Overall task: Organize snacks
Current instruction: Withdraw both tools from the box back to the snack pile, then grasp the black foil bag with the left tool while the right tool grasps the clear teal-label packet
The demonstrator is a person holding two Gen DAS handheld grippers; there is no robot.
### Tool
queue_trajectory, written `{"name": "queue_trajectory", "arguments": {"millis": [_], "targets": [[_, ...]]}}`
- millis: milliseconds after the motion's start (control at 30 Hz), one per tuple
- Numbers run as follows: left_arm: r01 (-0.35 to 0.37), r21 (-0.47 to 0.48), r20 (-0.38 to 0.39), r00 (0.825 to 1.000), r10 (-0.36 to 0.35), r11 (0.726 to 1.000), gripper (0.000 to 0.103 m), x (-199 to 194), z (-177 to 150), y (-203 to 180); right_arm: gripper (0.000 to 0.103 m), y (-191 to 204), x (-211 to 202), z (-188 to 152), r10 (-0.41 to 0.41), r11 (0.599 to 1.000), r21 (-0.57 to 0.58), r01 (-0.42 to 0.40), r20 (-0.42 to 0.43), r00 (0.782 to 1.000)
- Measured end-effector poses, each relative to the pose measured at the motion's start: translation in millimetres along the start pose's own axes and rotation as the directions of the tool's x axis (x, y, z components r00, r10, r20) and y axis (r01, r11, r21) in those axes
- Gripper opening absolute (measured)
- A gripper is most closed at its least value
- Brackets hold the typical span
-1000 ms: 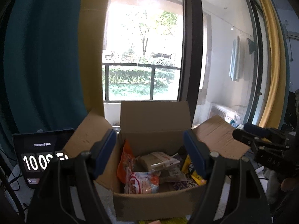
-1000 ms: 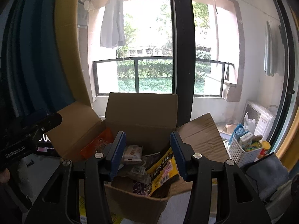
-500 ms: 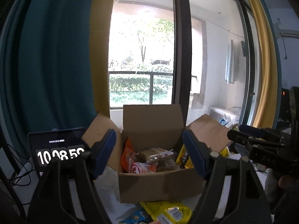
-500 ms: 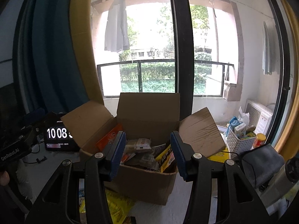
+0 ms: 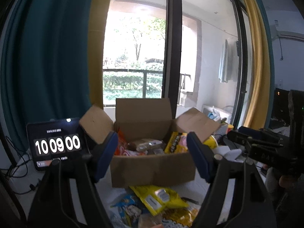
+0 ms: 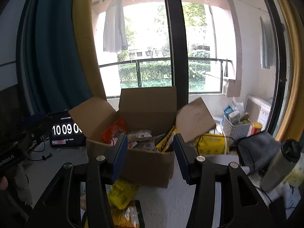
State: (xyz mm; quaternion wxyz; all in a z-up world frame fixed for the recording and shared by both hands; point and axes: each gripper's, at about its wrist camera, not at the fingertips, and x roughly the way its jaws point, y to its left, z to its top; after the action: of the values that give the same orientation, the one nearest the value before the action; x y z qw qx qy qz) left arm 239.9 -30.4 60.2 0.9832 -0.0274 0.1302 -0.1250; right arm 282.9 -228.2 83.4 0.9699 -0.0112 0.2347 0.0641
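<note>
An open cardboard box [image 5: 152, 169] [image 6: 150, 165] stands on the white table, flaps spread, holding several snack packets: an orange bag [image 6: 114, 131], a brown wrapped bar [image 5: 146, 144], a yellow packet [image 5: 175, 142]. More snacks lie loose in front of it, among them a yellow bag [image 5: 159, 199] and a blue-and-white bag [image 5: 129, 209]. My left gripper [image 5: 152, 157] is open and empty, short of the box's front wall. My right gripper [image 6: 150, 152] is open too, with nothing between its blue pads. A yellow bag [image 6: 121, 191] lies under it.
A tablet clock [image 5: 55, 144] stands left of the box. To the right are a white basket of items [image 6: 235, 127], a yellow pack [image 6: 212, 144], a grey cloth [image 6: 256, 150] and a steel bottle [image 6: 279, 167]. Window and curtains rise behind.
Both grippers have drawn back from the box, which looks smaller and farther now. The loose snacks on the table in front of it have come into view.
</note>
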Motion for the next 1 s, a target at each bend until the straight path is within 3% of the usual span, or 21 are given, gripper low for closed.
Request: {"name": "queue_trajectory", "arguments": {"millis": [633,1000], "targets": [[0.034,-0.027,-0.159,0.987,-0.038,0.999,0.076,-30.4,-80.1,-2.2,0.053,-18.7,-39.3,-91.6,-0.042,0.996,0.066,0.052,-0.142,0.989],[0.031,-0.063,-0.292,0.955,-0.048,0.998,0.076,-50.4,-135.7,-1.3,0.053,-15.2,-54.5,-142.0,-0.024,0.997,0.065,0.041,-0.239,0.971]]}}
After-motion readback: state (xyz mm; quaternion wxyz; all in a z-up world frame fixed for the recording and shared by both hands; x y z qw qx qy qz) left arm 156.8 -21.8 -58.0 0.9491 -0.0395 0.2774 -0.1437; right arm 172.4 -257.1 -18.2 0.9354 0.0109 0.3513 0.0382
